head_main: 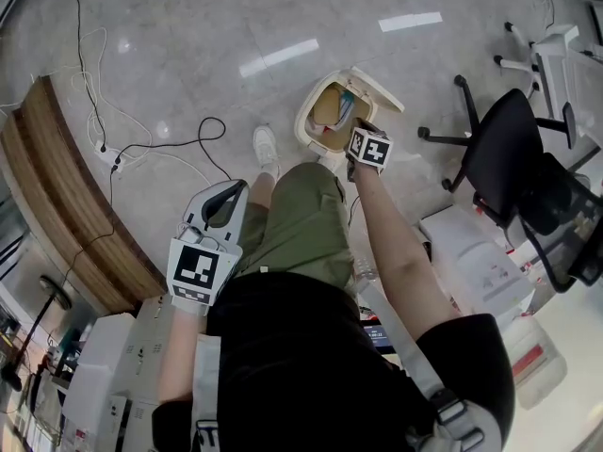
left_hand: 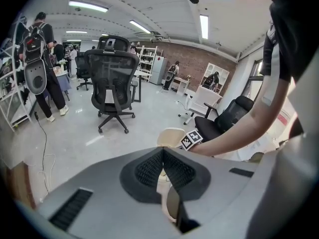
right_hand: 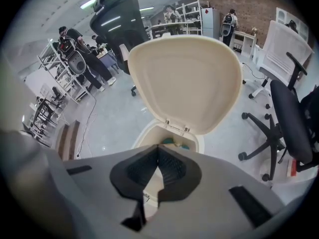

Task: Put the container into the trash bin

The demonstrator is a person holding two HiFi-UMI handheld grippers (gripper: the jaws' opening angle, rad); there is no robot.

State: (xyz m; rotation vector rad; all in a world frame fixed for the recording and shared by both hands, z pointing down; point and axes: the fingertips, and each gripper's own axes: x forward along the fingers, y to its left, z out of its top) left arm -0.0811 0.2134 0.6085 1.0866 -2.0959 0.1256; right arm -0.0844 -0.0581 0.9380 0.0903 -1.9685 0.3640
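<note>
From the head view, the bin [head_main: 305,113] stands on the floor [head_main: 188,55] just ahead of the person's white shoe [head_main: 266,146], its lid [head_main: 382,90] thrown back on the far side. The right gripper [head_main: 361,132] hangs at the bin's near rim, right above the opening, with its marker cube [head_main: 369,147] facing up. Down inside the bin lie a tan thing [head_main: 328,107] and a teal-edged piece [head_main: 345,107]; I can't say which of them is the container, but neither gripper carries it. The left gripper [head_main: 229,196] is held back by the person's thigh, well apart from the bin, and a black chair [head_main: 509,158] stands off to the bin's right. In the left gripper view, the left gripper [left_hand: 162,153] is clenched, its jaw tips meeting with nothing between them. Past it shows the cream lid [left_hand: 171,135], with the other gripper's marker cube [left_hand: 191,139] just beside it, and a black chair [left_hand: 113,81] far behind. In the right gripper view, the right gripper [right_hand: 157,149] is clenched too and empty, pointing straight down into the bin [right_hand: 198,144]. The lid [right_hand: 184,81] stands upright behind the opening, a bit of teal [right_hand: 169,142] shows just inside the rim, and a chair [right_hand: 291,123] sits to the bin's right.
</note>
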